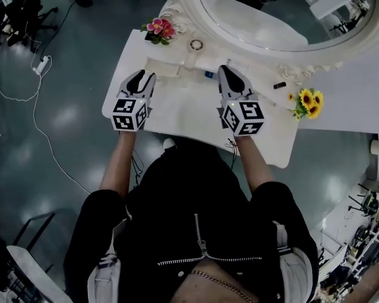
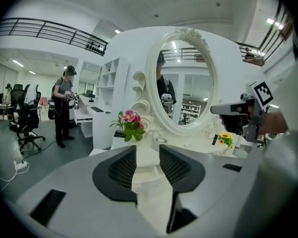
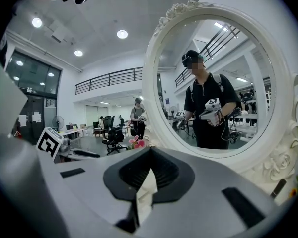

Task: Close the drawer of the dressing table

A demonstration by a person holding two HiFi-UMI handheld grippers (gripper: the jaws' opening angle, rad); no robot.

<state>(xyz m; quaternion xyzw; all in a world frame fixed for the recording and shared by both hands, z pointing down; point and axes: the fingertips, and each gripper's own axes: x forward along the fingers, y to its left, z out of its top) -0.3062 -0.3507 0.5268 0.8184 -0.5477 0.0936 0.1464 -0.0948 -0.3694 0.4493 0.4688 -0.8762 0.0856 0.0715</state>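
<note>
The white dressing table (image 1: 177, 109) stands before me under its oval mirror (image 1: 265, 24). At the mirror's foot on the left a small white drawer (image 1: 163, 68) looks pulled out. Its front and tiny knob (image 2: 137, 190) show low between the jaws in the left gripper view. My left gripper (image 1: 144, 76) (image 2: 148, 150) hangs just in front of it, open, with its pads on nothing. My right gripper (image 1: 229, 70) (image 3: 150, 155) hovers over the tabletop's middle right, its tips together, and only white table shows in the slit below them.
Pink flowers (image 1: 159, 29) sit at the back left corner and sunflowers (image 1: 307, 101) at the right. A round dish (image 1: 196, 44), a small blue item (image 1: 209, 75) and a black tube (image 1: 279, 85) lie near the mirror base. A person (image 2: 64, 105) stands left of the table.
</note>
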